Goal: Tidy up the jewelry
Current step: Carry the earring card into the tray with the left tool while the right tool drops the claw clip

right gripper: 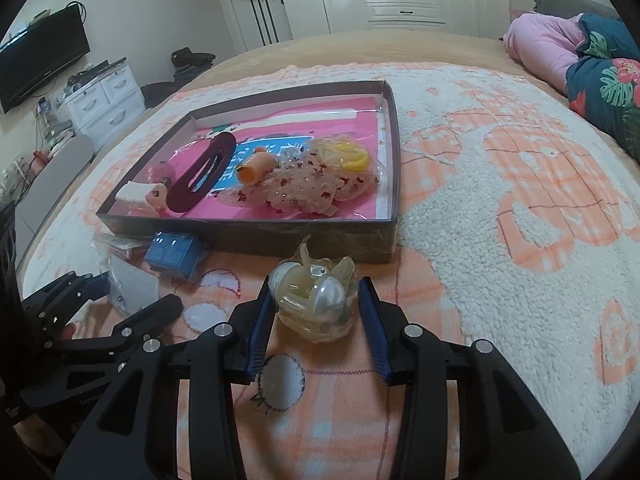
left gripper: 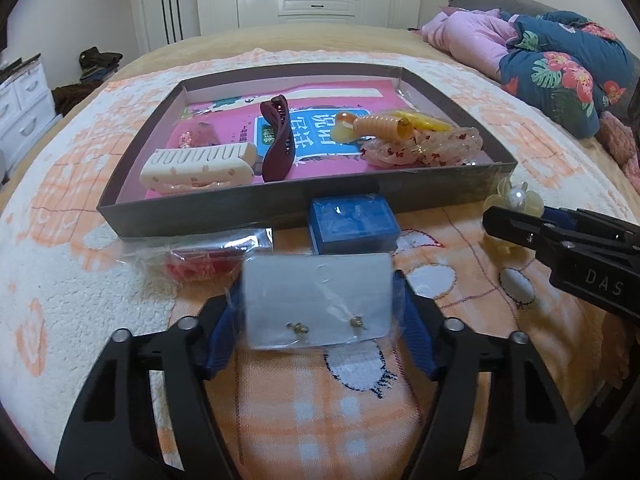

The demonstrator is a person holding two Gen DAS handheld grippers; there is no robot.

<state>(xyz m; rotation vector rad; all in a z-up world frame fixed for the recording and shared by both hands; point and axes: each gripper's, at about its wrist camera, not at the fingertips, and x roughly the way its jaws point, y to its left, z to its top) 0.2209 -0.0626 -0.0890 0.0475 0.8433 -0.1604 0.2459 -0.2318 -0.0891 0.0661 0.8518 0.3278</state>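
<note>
Our left gripper (left gripper: 318, 304) has its jaws closed on a pale earring card in a clear sleeve (left gripper: 317, 300); the blue pads press its two side edges, and two small gold earrings (left gripper: 298, 329) sit low on the card, close to us. Left of these jaws and a little ahead lies a clear packet with something red inside (left gripper: 198, 266), flat on the orange-and-white blanket (left gripper: 60, 280). Just ahead of the jaws rests a small blue box (left gripper: 354, 226), touching the near wall of the shallow grey box lid (left gripper: 280, 210) we use as a tray. Inside it, from left to right, we see a cream claw clip (left gripper: 198, 166), a dark red claw clip (left gripper: 278, 144) standing on edge, an orange spiral clip (left gripper: 380, 126) and a sheer floral scrunchie (left gripper: 424, 146), all lying on a pink printed sheet.

Further right, our right gripper (right gripper: 318, 312) holds its jaws around a translucent yellow flower clip with pearls (right gripper: 316, 304). The left pad touches the clip; the right pad stands just beside it, and we cannot tell whether it presses. The clip sits on the blanket between the fingers, just short of the tray's near right corner. Beyond these jaws to the right lies bare blanket, then folded bedding (right gripper: 600, 76).
</note>
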